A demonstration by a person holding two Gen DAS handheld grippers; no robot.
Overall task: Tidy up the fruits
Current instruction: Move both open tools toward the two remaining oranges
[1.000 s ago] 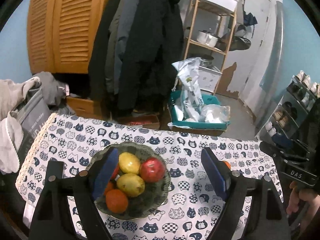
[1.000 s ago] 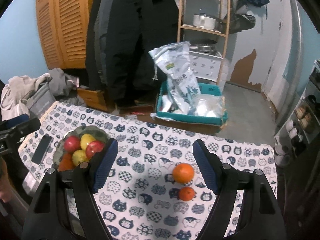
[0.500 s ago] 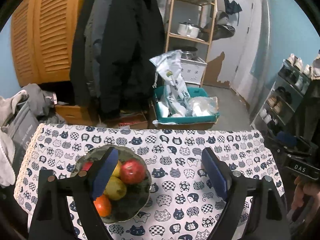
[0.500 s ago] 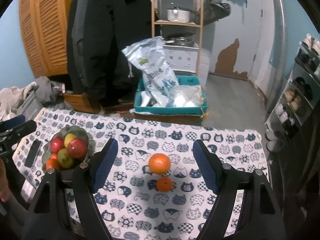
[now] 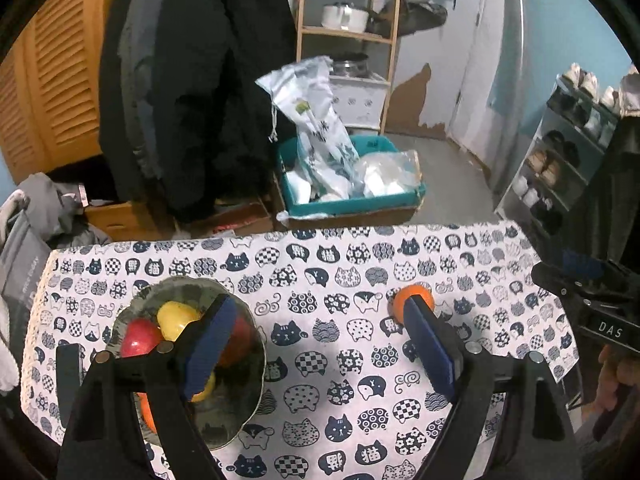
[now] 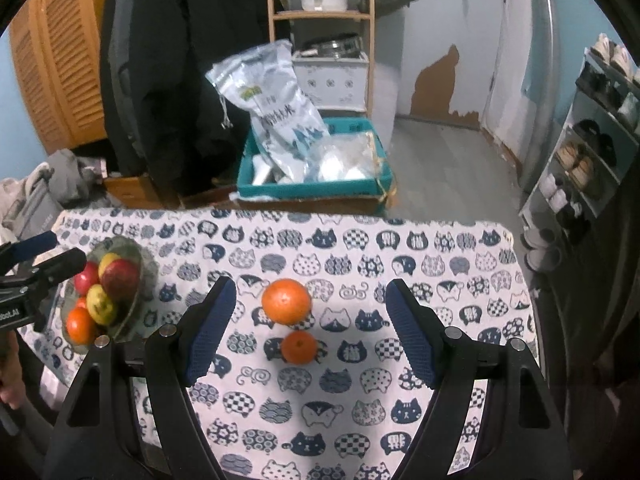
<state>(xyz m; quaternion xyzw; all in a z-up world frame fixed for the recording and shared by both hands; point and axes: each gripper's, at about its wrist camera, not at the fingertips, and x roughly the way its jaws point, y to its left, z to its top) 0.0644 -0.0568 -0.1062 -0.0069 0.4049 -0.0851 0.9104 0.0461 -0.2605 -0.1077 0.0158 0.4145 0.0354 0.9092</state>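
On the cat-print tablecloth (image 6: 360, 400) lie a large orange (image 6: 286, 301) and a smaller orange (image 6: 299, 347) just in front of it. My right gripper (image 6: 310, 332) hangs open above them, both fruits in the gap, pads apart from them. At the left a grey-green bowl (image 6: 134, 264) holds red apples (image 6: 120, 278), yellow fruit and an orange. In the left wrist view my left gripper (image 5: 320, 348) is open over bare cloth; its left finger covers part of the bowl (image 5: 244, 396), its right finger hides most of one orange (image 5: 412, 294).
Beyond the table's far edge sit a teal crate (image 6: 312, 190) with plastic bags, dark coats, a wooden shelf and louvred doors. A shoe rack (image 6: 588, 160) stands at the right. A black phone (image 5: 68, 376) lies left of the bowl. A person's hand (image 5: 616, 376) holds the other gripper.
Both views have shifted rightward along the table and lower. The bowl slid to the left in each view. The two oranges now sit centred between the right gripper's fingers. Both grippers stayed open.
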